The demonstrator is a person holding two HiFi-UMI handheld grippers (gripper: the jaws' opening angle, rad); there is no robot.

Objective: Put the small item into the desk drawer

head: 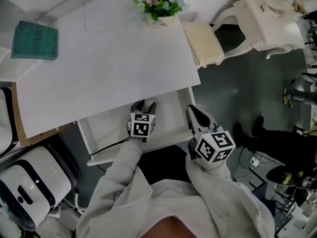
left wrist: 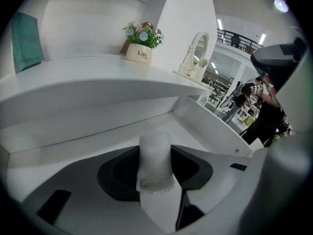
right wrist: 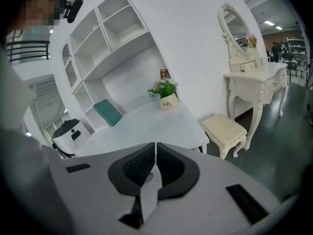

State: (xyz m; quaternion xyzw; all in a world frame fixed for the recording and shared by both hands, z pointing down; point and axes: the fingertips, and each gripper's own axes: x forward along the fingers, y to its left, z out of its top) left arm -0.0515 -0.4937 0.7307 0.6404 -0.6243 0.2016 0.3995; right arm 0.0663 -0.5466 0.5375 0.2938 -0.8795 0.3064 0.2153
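Note:
The white desk point(head: 114, 68) has its drawer point(head: 101, 123) pulled out below the front edge. My left gripper point(head: 144, 104) reaches down into the drawer. In the left gripper view the jaws point(left wrist: 155, 151) are shut on the small item point(left wrist: 155, 173), a pale translucent cylinder standing upright between the pads above the drawer floor point(left wrist: 98, 141). In the head view the gripper hides the item. My right gripper point(head: 193, 110) hovers at the drawer's right end, and its jaws point(right wrist: 155, 153) are shut with nothing between them.
On the desk lie a teal book point(head: 34, 40) at the far left and a flower pot point(head: 159, 4) at the back. A cream stool point(head: 204, 43) and a white dressing table point(head: 270, 19) stand to the right. A white bin point(head: 29, 182) sits at lower left. A dark cable point(head: 106, 145) crosses the drawer's front.

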